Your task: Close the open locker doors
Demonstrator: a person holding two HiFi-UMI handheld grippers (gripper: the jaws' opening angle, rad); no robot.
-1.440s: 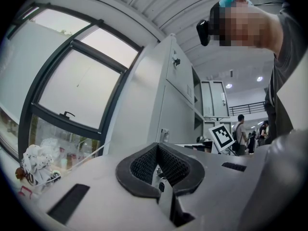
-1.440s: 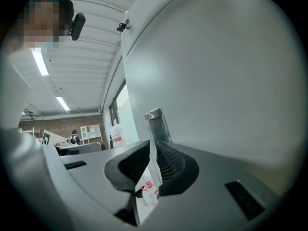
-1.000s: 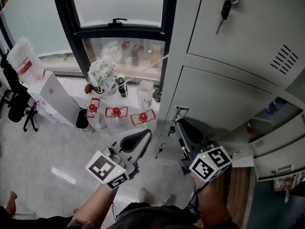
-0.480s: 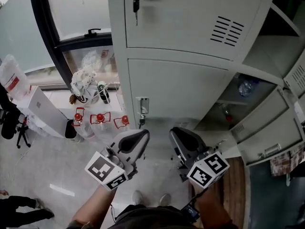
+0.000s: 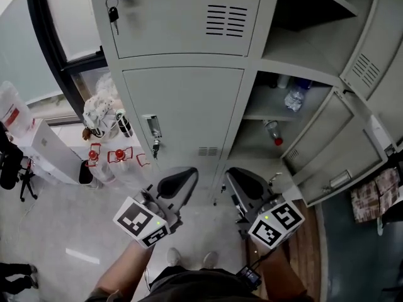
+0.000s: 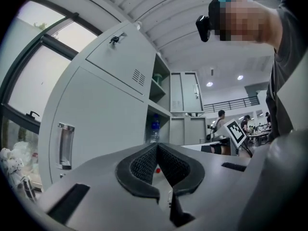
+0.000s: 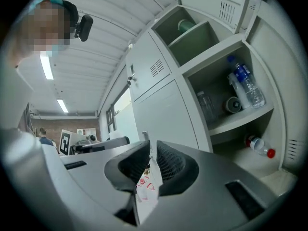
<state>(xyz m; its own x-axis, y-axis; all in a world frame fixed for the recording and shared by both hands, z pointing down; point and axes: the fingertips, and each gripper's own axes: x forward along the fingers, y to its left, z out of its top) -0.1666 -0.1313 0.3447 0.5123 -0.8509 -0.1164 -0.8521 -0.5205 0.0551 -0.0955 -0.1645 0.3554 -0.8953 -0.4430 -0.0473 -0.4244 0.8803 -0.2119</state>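
The grey locker bank (image 5: 182, 106) faces me. Its left column is closed, with a key (image 5: 113, 12) in the upper door. The right column stands open: three doors (image 5: 376, 43) (image 5: 324, 137) (image 5: 343, 178) swing out to the right. Plastic bottles (image 5: 295, 96) (image 7: 245, 85) lie on the shelves inside. My left gripper (image 5: 178, 180) (image 6: 156, 150) is shut and empty, a little short of the closed lower door. My right gripper (image 5: 242, 181) (image 7: 150, 150) is shut on a white paper slip with red print (image 7: 147, 186), level with the open compartments and touching no door.
To the left, below a window, stand water jugs with red caps (image 5: 116, 155) and a white box (image 5: 44, 146). A black office chair (image 5: 9, 165) is at the far left. My feet (image 5: 189, 257) are on the pale floor. People work at desks (image 6: 221, 124) behind.
Both grippers and I have moved right along the lockers. The open compartments and their doors have come fully into view, and the window has slid off to the left. The jaws look unchanged.
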